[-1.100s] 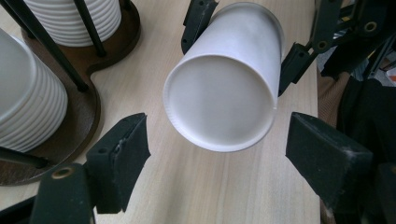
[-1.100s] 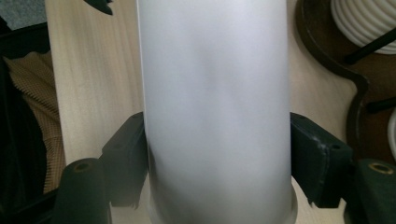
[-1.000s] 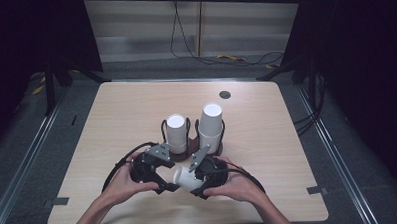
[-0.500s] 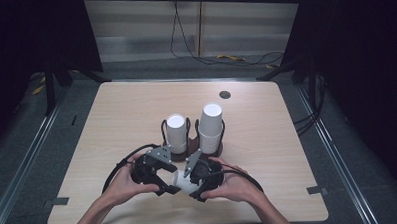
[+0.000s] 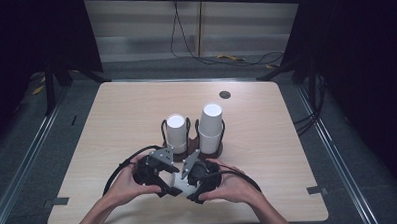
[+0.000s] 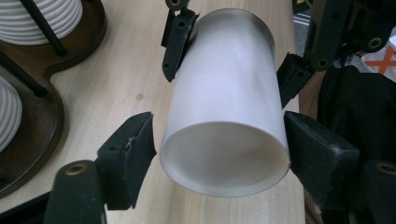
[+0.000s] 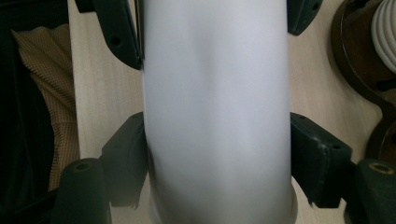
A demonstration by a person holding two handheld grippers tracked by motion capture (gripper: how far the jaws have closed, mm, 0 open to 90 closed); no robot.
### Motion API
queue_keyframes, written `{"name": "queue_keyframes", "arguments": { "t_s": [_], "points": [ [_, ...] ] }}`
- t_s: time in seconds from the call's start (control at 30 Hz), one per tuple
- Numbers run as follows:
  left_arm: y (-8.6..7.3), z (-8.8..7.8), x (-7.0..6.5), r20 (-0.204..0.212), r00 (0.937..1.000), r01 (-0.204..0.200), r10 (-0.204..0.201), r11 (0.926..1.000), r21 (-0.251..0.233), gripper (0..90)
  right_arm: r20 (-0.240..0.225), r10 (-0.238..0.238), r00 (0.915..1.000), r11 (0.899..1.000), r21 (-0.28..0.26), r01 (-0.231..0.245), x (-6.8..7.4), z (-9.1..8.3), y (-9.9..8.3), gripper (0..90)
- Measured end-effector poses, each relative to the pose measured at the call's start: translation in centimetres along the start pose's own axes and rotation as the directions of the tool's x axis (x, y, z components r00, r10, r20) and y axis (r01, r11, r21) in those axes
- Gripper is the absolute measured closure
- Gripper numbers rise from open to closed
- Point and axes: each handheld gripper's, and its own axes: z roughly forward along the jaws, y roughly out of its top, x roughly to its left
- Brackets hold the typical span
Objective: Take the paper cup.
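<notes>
One white cup [image 6: 224,116] lies on its side between two grippers at the near edge of the table [image 5: 112,125], held at both ends. In the left gripper view, the left gripper [image 6: 217,149] has its jaws at the cup's open rim; they have just been closing, the right pad touching the wall and the left pad just beside it with a thin gap showing. Beyond them, the right gripper's two jaws bracket the cup's far end.

In the right gripper view, the right gripper [image 7: 217,154] is clamped on the cup [image 7: 217,107], both pads pressed against its sides, with the left gripper's jaws at the top of that view on either side of the cup.

From the high view, the cup [image 5: 181,182] sits between the left gripper [image 5: 164,185] and right gripper [image 5: 188,182], which face each other, a hand behind each.

Just past the fingers stands one dark wooden holder [image 5: 208,152] with two ribbed white cup stacks, a shorter one [image 5: 176,133] and a taller one [image 5: 210,126]. One small dark disc [image 5: 225,94] lies near the far edge. Bare tabletop stays open to the left, right and far side; the near edge is close behind the hands.
</notes>
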Motion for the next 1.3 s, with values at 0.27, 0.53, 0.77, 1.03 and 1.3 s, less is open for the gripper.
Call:
{"name": "queue_keyframes", "arguments": {
  "t_s": [0.27,0.53,0.77,1.03,1.3],
  "points": [
    [0.03,0.03,-0.02,0.004,0.9999,-0.014,0.014,0.9999,-0.004,28.4,-0.006,-0.004,1.0000,1.000,-0.017,0.004,0.07,0.10,0.17,28.5],
    [-0.03,0.28,-0.25,0.003,0.9998,-0.019,0.019,0.9998,0.005,32.2,-0.008,0.005,1.0000,1.000,-0.026,-0.006,0.03,0.10,0.07,28.5],
    [0.05,0.55,-0.27,0.015,0.9998,-0.012,0.012,0.9999,0.007,31.7,-0.015,0.004,0.9999,0.999,-0.035,-0.005,0.14,0.17,0.17,28.5],
    [0.00,0.46,-0.30,0.018,0.9997,-0.015,0.015,0.9999,0.000,32.9,-0.024,0.011,0.9997,0.999,-0.045,-0.012,0.01,0.16,0.02,27.3],
    [-0.02,0.31,-0.37,0.011,0.9998,-0.015,0.015,0.9999,-0.006,32.9,-0.030,0.021,0.9993,0.997,-0.078,-0.023,-0.41,0.28,-0.40,21.0]
  ]
}}
